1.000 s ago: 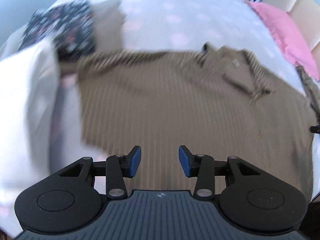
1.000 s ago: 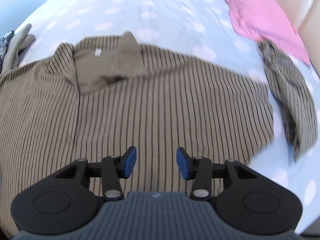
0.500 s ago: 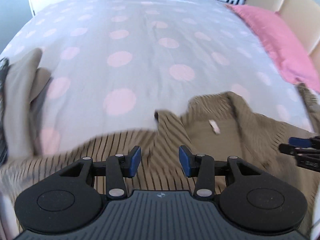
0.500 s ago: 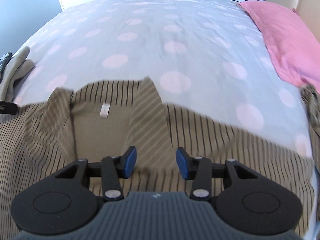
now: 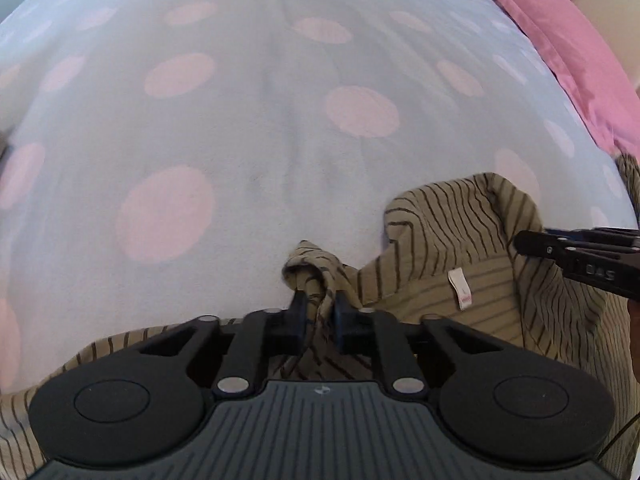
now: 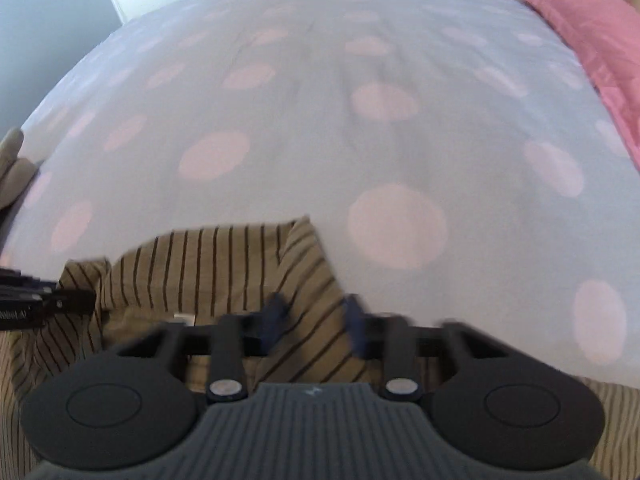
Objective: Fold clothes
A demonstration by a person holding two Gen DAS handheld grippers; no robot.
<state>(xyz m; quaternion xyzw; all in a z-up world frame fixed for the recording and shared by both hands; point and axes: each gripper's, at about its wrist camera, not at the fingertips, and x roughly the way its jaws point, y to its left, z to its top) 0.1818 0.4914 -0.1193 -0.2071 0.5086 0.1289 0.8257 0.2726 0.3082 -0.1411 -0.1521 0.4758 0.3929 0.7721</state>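
On dotted bedsheet (image 5: 280, 128), ribbed striped shirt (image 5: 448, 240), left claw (image 5: 319, 307) pinching.

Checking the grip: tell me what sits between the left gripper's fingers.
A bunched fold of the striped shirt, pinched by the left gripper; left wrist view.

One striped shirt (image 5: 448, 240), two grippers, one pink pillow (image 5: 568, 44), one bedsheet (image 5: 240, 120)

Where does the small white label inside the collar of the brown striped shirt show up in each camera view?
Left wrist view: the small white label sits lower right, inside the brown striped shirt collar, right of the left gripper.
Right wrist view: only a white sliver of it shows lower left, left of the right gripper.
Shared landmark: the pink pillow at upper right in both.
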